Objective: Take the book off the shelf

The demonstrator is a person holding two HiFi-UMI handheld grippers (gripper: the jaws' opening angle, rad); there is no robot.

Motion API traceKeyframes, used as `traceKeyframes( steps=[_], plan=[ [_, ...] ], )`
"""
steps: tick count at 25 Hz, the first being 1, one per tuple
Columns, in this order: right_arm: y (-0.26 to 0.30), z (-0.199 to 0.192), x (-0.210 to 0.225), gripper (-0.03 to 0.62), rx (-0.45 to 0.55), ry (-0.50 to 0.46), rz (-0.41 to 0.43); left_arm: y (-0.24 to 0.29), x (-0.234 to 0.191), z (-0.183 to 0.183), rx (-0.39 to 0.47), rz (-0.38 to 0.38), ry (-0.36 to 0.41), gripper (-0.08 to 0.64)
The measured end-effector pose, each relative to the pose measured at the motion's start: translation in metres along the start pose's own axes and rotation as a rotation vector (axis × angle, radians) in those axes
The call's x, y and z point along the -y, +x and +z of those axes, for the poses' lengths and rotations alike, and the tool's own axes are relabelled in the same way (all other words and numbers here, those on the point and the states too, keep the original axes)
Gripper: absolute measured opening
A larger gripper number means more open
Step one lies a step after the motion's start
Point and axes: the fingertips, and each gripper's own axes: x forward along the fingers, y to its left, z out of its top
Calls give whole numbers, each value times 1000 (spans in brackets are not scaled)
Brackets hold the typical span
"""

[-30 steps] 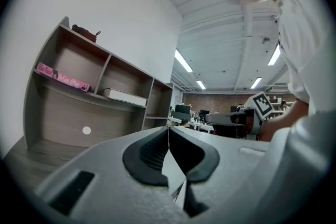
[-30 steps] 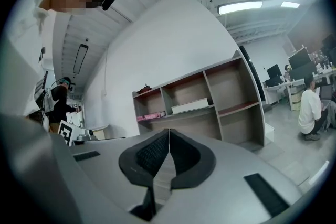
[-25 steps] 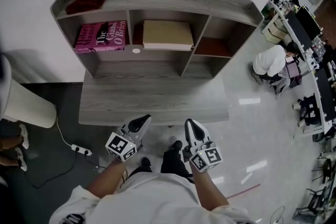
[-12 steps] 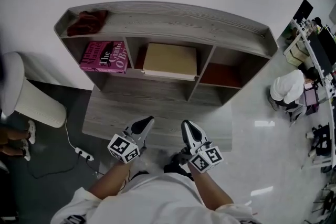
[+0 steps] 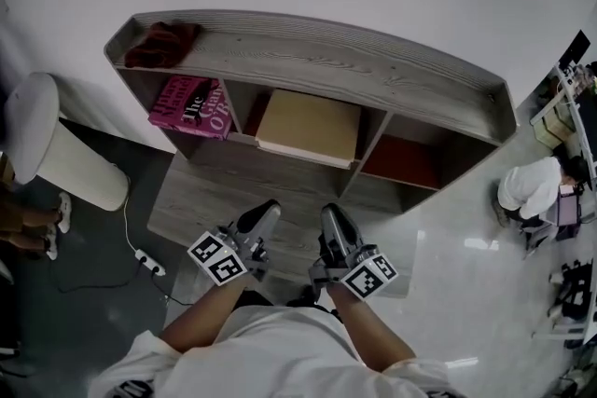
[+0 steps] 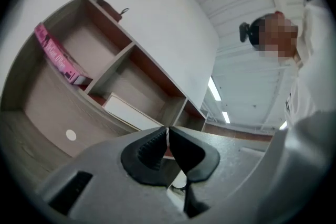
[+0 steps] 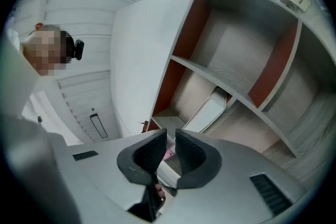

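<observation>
"Pink book [image 5: 191, 107] leaned in the shelf's [image 5: 308, 51] end bay, well ahead of the left gripper [image 5: 265, 212] and off to its left."

"Both claws were clenched on nothing, the right gripper [image 5: 332, 215] too. Pushed in like that, they would likely have shoved the book deeper, or met the tan slab [image 5: 310, 126] straight ahead instead."

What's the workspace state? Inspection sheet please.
Surface: grey wood desk carrying a three-bay shelf unit.
Job's things: pink book in the left bay, untouched.
Clutter: tan flat item in the middle bay; dark red cloth on the shelf top.
Grippers: left tool and right tool both shut, empty, near the desk's front edge.
Cables: power strip with white lead on the floor, left.
Surroundings: white stool left; seated person right.
</observation>
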Motion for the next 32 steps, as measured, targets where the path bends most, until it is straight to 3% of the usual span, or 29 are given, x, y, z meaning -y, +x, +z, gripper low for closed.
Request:
traceKeyframes(
  steps=[7, 9, 12, 16, 20, 24, 32],
  plan=[
    [22, 18, 25, 25, 123, 199, -51, 13, -42, 24, 148, 18, -354, 20],
    [29, 20, 32, 70, 161, 232, -85, 13, -58, 30, 173, 26, -430, 20],
    [30, 17, 45, 96, 213, 297, -145, 12, -77, 36, 196, 26, -482, 34],
    [28, 16, 59, 175, 254, 361, -191, 21, -92, 40, 241, 3, -593, 158],
    [28, 17, 67, 222, 284, 398, -220, 27, -102, 36, 227, 7, -668, 219],
    [31, 19, 77, 243, 316, 460, -237, 35, -111, 28, 220, 0, -795, 281],
    [41, 22, 89, 264, 321, 481, -272, 50, -121, 33, 218, 24, -808, 318]
  ],
)
